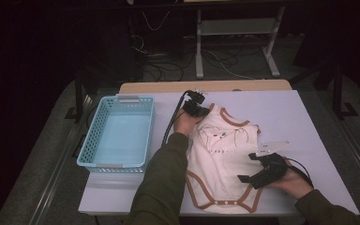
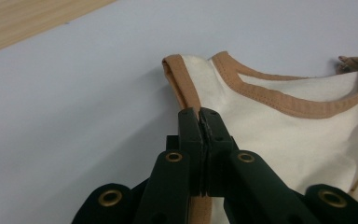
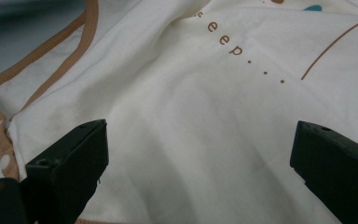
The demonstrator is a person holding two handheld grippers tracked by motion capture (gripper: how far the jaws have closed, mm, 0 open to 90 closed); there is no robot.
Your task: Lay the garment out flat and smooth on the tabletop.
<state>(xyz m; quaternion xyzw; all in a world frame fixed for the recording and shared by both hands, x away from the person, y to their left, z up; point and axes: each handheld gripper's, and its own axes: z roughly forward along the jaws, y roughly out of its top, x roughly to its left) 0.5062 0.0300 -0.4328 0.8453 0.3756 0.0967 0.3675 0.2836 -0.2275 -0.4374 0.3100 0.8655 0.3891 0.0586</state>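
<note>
**A:** On the white table (image 1: 281, 112), as seen in the high view, where does the garment lie and what is the risk?

**B:** The baby bodysuit (image 1: 220, 164) lies flat near the table's middle, neck end away from the person, snap end at the near edge. The blue basket (image 1: 119, 133) stands apart to its left. The left gripper (image 1: 196, 108) sits at the left shoulder strap; the right gripper (image 1: 258, 172) hovers over the lower right side. Risk: a pull at one strap alone is likely to drag and bunch the cloth, since the other end is free.

**A:** In the left gripper view?

**B:** The left gripper (image 2: 200, 114) has its jaws pressed together on the tan binding of the shoulder strap (image 2: 179, 77). The bite takes only the narrow edge. Risk: the binding can slip out under tension. The fabric is cream, with tan trim around the neckline (image 2: 284, 100).

**A:** In the right gripper view?

**B:** The right gripper (image 3: 200, 140) has its jaws spread wide, holding nothing, with cream fabric (image 3: 182, 116) beneath. Risk: closing here may catch both layers or only a soft wrinkle. Brown lettering (image 3: 226, 44) and a tan-bound leg opening (image 3: 60, 58) are visible.
</note>
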